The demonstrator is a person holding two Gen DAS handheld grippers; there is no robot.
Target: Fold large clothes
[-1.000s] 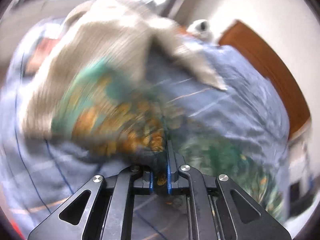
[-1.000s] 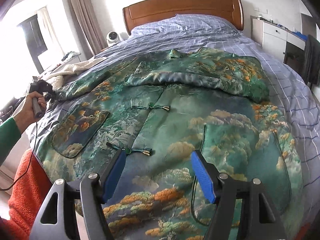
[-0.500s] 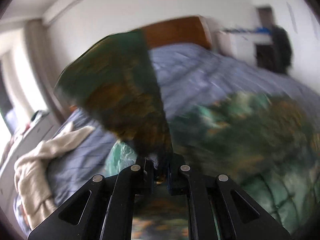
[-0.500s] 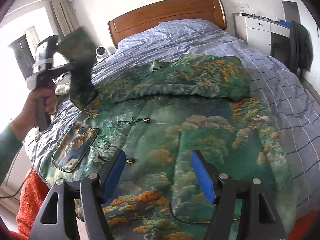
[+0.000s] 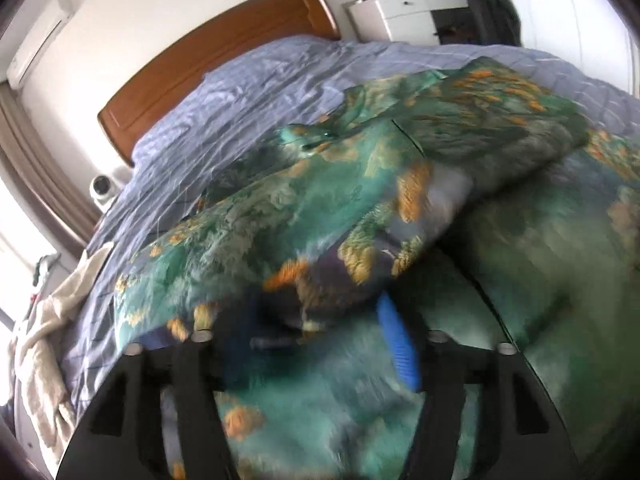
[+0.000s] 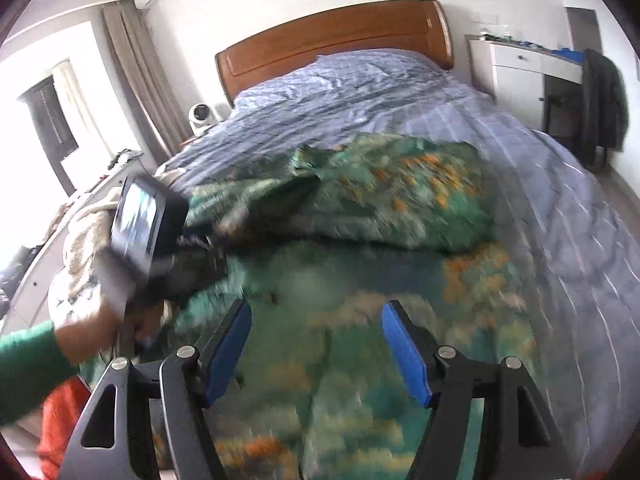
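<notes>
A large green jacket (image 6: 360, 280) with an orange and teal landscape print lies spread on the bed, also in the left wrist view (image 5: 520, 240). Its left sleeve (image 5: 280, 232) lies folded across the chest; the right sleeve (image 6: 400, 192) lies folded across the top. My left gripper (image 5: 316, 336) is open, its jaws apart just over the sleeve's end, with cloth draped between them. It shows from outside in the right wrist view (image 6: 192, 256). My right gripper (image 6: 316, 348) is open and empty above the jacket's lower front.
The bed has a blue checked sheet (image 6: 360, 96) and a wooden headboard (image 6: 332, 36). A beige garment (image 5: 44, 328) lies at the bed's left edge. A white cabinet (image 6: 520, 76) and a dark hanging coat (image 6: 604, 96) stand at the right. An orange cloth (image 6: 60, 420) is at lower left.
My left gripper carried the left sleeve up and over onto the jacket's chest, then opened. My right gripper stayed open and moved forward over the jacket.
</notes>
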